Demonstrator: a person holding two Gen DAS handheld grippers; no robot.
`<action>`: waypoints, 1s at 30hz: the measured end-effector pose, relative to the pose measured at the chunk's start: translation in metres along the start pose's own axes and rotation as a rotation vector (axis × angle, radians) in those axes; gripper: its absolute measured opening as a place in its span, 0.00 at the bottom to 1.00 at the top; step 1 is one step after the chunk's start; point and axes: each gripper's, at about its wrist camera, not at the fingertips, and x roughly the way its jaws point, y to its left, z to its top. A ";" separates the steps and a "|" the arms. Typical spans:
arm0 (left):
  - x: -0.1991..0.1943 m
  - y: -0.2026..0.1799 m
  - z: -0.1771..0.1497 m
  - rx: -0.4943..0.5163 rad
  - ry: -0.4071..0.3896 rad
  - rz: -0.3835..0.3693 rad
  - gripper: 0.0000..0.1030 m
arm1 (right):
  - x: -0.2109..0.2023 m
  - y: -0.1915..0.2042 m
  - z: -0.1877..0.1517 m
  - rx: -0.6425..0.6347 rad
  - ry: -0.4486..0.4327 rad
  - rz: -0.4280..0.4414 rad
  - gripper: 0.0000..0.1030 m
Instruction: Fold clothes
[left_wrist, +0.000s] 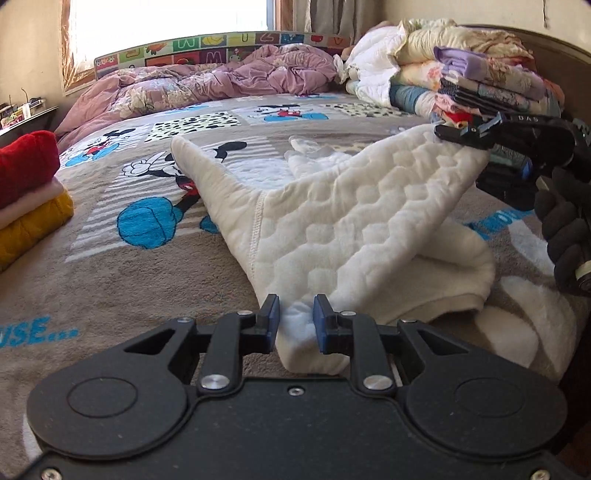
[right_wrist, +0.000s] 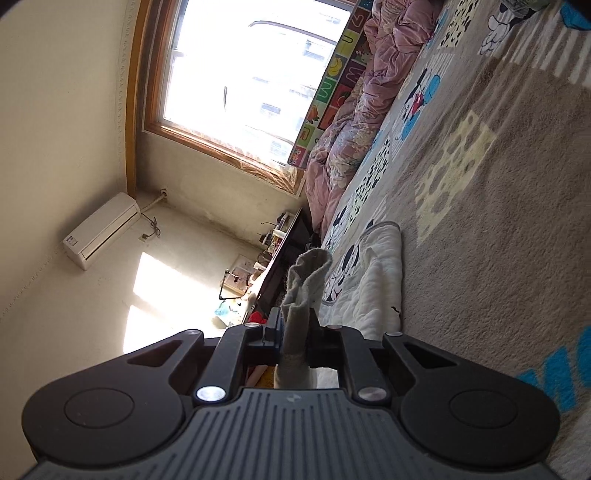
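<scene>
A white quilted fleece garment (left_wrist: 354, 206) lies partly folded on the bed, one part lifted. My left gripper (left_wrist: 296, 314) is shut on its near corner, low over the bed. My right gripper (left_wrist: 448, 133) is shut on the far upper corner and holds it raised at the right. In the right wrist view, tilted sideways, the right gripper (right_wrist: 295, 325) pinches a shaded fold of the garment (right_wrist: 306, 280); more of the white garment (right_wrist: 373, 280) lies on the bed beyond it.
The bed has a grey Mickey Mouse blanket (left_wrist: 147, 184). Folded red, pink and yellow clothes (left_wrist: 29, 192) sit at the left. A stack of folded clothes and quilts (left_wrist: 461, 77) is at the back right. A pink duvet (left_wrist: 221, 81) lies by the headboard.
</scene>
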 end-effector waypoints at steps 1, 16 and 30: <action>0.001 0.000 -0.001 0.013 0.011 -0.002 0.18 | 0.000 -0.004 -0.003 0.008 0.007 -0.020 0.14; -0.016 0.053 0.013 -0.167 -0.083 -0.078 0.20 | -0.009 -0.008 -0.029 0.066 0.055 -0.041 0.14; 0.009 0.035 0.019 -0.155 0.029 -0.146 0.20 | -0.027 0.001 -0.040 0.020 0.056 -0.115 0.14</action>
